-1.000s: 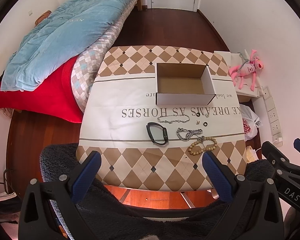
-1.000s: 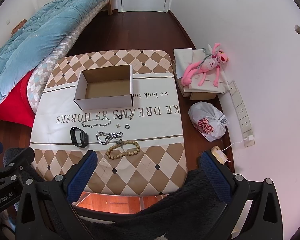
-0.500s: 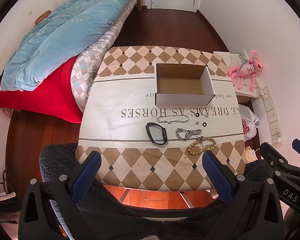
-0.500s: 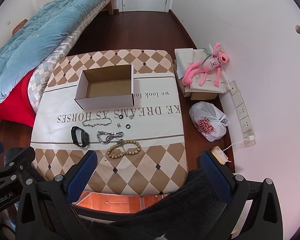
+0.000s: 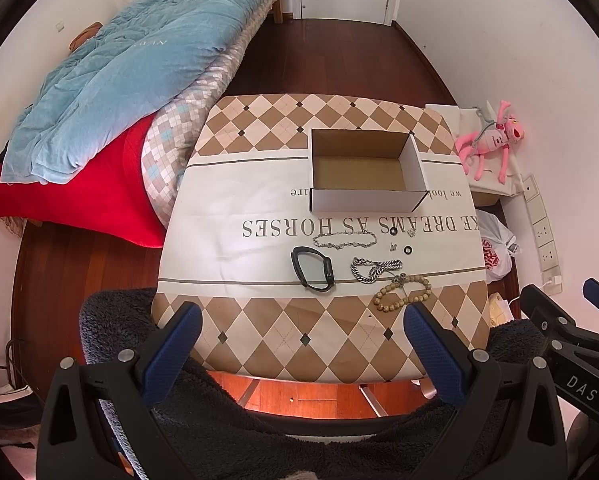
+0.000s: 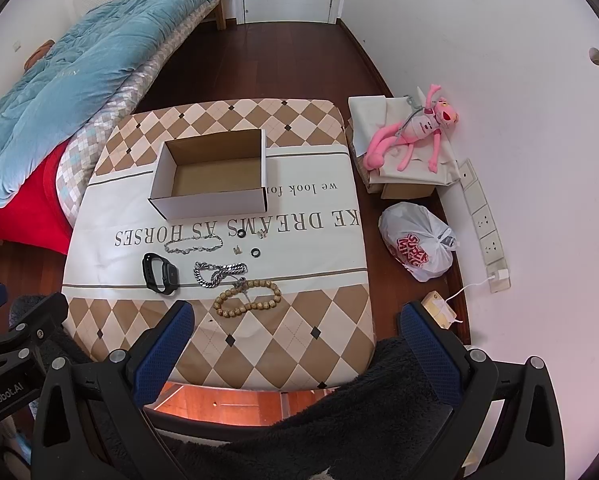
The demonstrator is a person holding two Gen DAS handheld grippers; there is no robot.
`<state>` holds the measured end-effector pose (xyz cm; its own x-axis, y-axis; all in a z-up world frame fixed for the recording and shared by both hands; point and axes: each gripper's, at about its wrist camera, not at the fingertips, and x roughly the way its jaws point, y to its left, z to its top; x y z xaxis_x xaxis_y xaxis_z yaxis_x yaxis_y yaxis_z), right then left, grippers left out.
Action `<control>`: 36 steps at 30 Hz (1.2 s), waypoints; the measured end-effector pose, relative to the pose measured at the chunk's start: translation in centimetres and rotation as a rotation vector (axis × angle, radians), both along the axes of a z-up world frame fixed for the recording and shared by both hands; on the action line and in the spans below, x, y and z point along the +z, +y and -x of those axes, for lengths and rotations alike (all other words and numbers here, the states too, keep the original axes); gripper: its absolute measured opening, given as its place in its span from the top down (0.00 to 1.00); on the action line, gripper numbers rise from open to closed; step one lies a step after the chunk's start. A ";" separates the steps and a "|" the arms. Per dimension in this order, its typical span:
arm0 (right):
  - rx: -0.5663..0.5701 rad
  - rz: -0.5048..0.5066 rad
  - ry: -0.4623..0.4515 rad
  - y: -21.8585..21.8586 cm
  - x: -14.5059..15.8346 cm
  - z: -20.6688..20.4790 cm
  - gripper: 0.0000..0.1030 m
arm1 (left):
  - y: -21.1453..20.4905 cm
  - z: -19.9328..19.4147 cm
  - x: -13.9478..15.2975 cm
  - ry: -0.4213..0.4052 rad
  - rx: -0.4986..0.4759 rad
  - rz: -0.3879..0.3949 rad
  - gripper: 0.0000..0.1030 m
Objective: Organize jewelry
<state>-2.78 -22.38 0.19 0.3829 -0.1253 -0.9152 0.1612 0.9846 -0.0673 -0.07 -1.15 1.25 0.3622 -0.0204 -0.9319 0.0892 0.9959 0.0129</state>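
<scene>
Box: we see one cardboard box [image 5: 365, 168]
Rings: we count two black rings [image 5: 408, 249]
Grippers: left gripper [image 5: 301, 330], right gripper [image 6: 295, 326], jaws spread

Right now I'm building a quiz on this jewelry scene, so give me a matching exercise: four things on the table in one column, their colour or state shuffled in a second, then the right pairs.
Things:
1. cardboard box
2. smart band
3. bead bracelet
4. chunky chain

Descriptions:
A. tan wooden beads
B. silver metal links
C. open at the top, nothing inside
D. black, lying on its side

Pairs: 1-C, 2-D, 3-A, 4-B
</scene>
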 end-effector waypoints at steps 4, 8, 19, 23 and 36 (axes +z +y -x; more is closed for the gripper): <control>0.000 0.000 -0.001 0.0 0.0 0.0 0.00 | 0.0 0.0 0.0 -0.001 0.000 -0.001 0.00; 0.002 0.001 -0.002 0.0 0.1 0.0 0.00 | 0.0 -0.1 0.0 -0.002 0.000 -0.001 0.00; -0.002 0.001 -0.002 0.0 0.6 0.0 0.00 | 0.0 -0.1 0.1 -0.001 -0.001 0.001 0.00; -0.002 0.000 -0.003 0.0 0.6 0.0 0.00 | -0.1 -0.1 0.1 0.000 -0.001 0.002 0.00; -0.005 0.002 -0.005 0.0 0.4 0.1 0.00 | -0.2 -0.3 0.1 0.005 -0.003 -0.001 0.00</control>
<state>-2.83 -22.35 0.63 0.3870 -0.1289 -0.9130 0.1669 0.9836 -0.0682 0.18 -1.31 1.33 0.3573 -0.0206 -0.9338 0.0922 0.9957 0.0134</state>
